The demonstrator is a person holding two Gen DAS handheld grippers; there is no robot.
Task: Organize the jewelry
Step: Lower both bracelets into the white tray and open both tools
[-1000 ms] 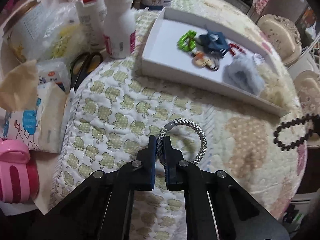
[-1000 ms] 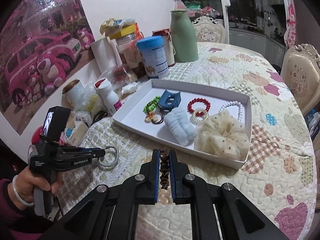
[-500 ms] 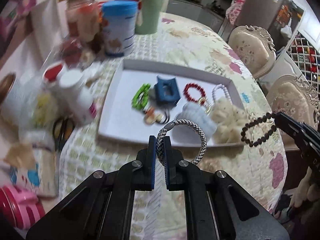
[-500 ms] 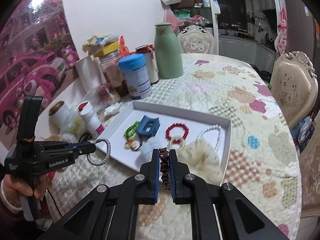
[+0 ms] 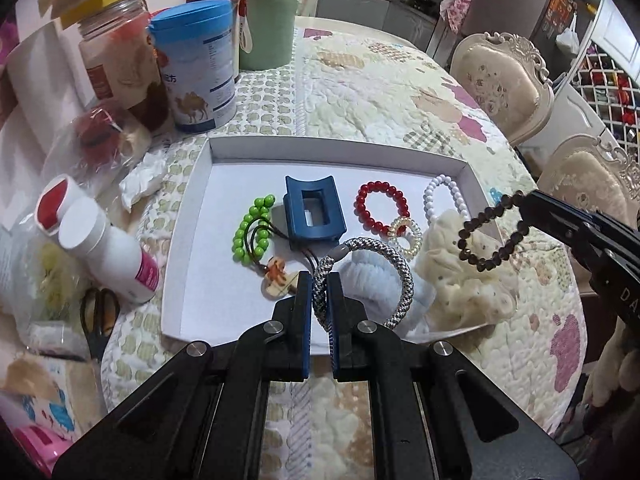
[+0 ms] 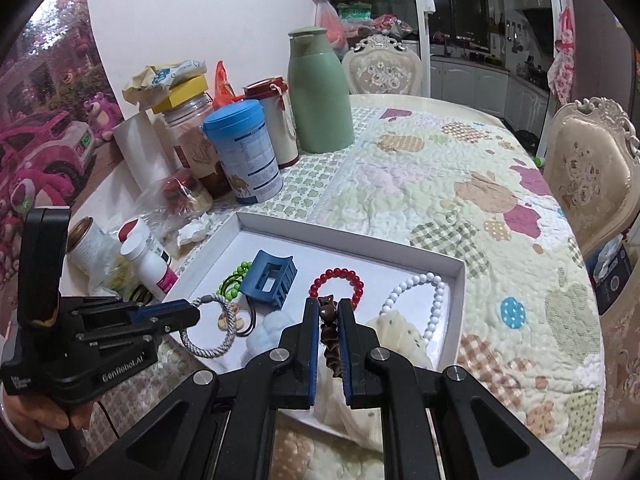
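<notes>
- Left gripper (image 5: 319, 298): jaws clamped on the silver braided bracelet (image 5: 370, 276), which sticks out past the tips as a hoop, hanging over the near part of the white tray (image 5: 188, 264).
- Right gripper (image 6: 329, 320): jaws pinched on a dark brown bead bracelet (image 6: 330, 334); from the left wrist view its loop dangles over the tray's right edge, above the cream scrunchie (image 5: 460, 280).
- Tray already holds green beads (image 5: 252, 232), a blue claw clip (image 5: 314, 216), a red bead bracelet (image 5: 382, 210), a white bead bracelet (image 5: 444, 196), a clear coil tie (image 5: 406, 236) and a pale blue scrunchie (image 5: 366, 280).
- Doing it well, as I judge: lower each loop onto bare white floor, the near-left patch looks freest; let go low so the beads don't bounce or roll; keep the two grippers apart so the loops don't tangle.
- Against a second ago: both bracelets were over the quilted tablecloth (image 5: 400, 88) short of the tray; both hands have since carried them up and forward over it, grips unchanged.
</notes>
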